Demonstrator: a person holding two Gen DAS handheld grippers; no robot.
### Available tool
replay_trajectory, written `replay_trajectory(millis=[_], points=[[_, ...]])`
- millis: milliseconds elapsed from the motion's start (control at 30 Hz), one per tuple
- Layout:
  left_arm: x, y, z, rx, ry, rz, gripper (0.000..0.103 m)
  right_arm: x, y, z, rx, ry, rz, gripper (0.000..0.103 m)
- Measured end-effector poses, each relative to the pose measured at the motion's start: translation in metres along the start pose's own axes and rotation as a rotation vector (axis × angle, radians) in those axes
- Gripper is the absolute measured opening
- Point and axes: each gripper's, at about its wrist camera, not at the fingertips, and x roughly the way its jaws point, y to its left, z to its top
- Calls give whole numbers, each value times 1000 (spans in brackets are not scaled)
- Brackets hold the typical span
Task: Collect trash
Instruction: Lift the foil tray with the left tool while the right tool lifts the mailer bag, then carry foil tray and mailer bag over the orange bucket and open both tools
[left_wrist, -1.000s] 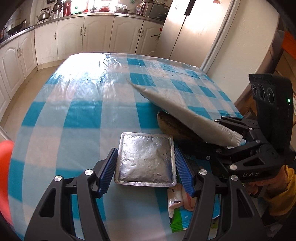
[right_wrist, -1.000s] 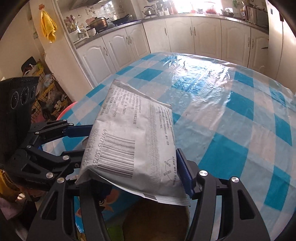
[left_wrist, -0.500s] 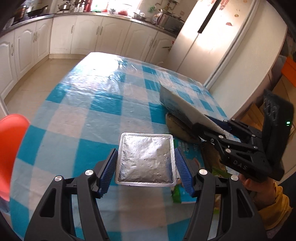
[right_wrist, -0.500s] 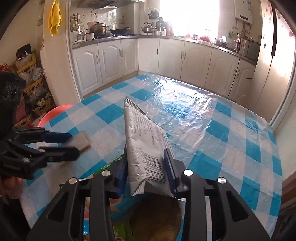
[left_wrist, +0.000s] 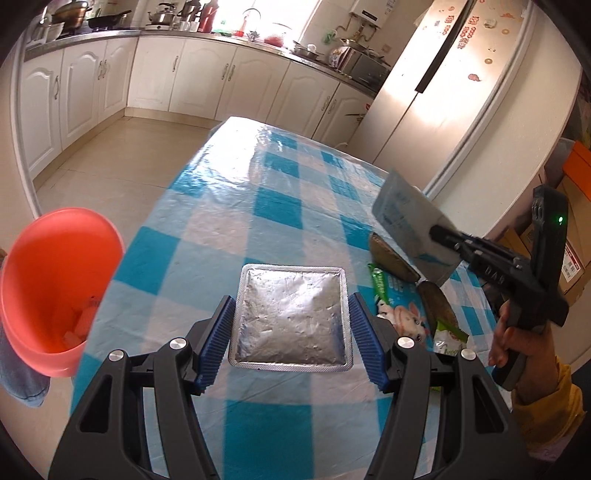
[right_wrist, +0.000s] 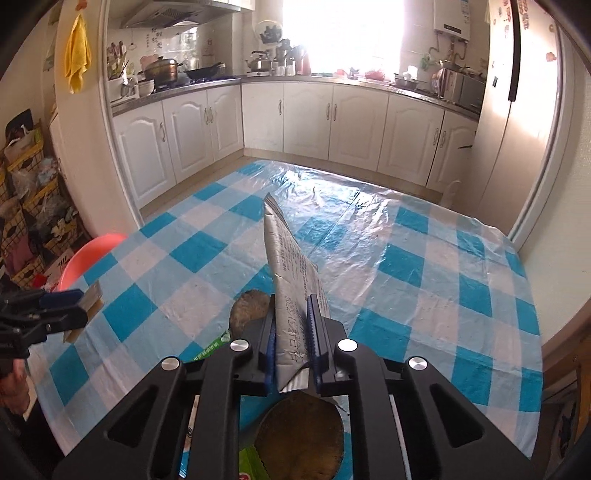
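Observation:
My left gripper (left_wrist: 290, 299) is shut on a square foil tray (left_wrist: 291, 321), held flat above the checked tablecloth (left_wrist: 258, 206), its blue pads pressing both sides. An orange bin (left_wrist: 55, 280) with some scraps inside stands off the table's left edge, beside and below this gripper. My right gripper (right_wrist: 291, 306) has its jaws closing on a silver printed packet (right_wrist: 291, 258); the pads pinch it and it stands on edge, lifted off the table. From the left wrist view the right gripper (left_wrist: 439, 232) holds the packet (left_wrist: 402, 218) at the right. In the right wrist view the left gripper (right_wrist: 79, 299) is at the far left.
Two brown round shells (left_wrist: 391, 254) (left_wrist: 439, 302) and green snack wrappers (left_wrist: 378, 280) lie on the table's near right part. A person's hand (left_wrist: 517, 332) in a yellow sleeve holds the right gripper. White cabinets, a fridge and a cluttered shelf (right_wrist: 33, 221) surround the table.
The right gripper's jaws came together on the silver packet, folding it upright, and lifted it. The left gripper carried the foil tray leftwards; the orange bin came into its view.

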Motion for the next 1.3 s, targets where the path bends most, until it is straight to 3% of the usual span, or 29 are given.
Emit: replay_trajectory(millis=[300,467,667,1000,1300], points=[[-19,28,-3,-44,-38,28,63,-16,16,24,27,-53,42,15],[-33,48,-2,-76,-75,56,63,-21,42,44,9,-79,106,15],[-52,80,-1,-122,-123,104,63,-16,91,71,-21,-87,249,15],[-90,150,3,-212,-213,251,63,29,193,112,-43,-4,542,15],[-100,196,8,-253,-252,328,63,78,267,126,-76,89,636,15]])
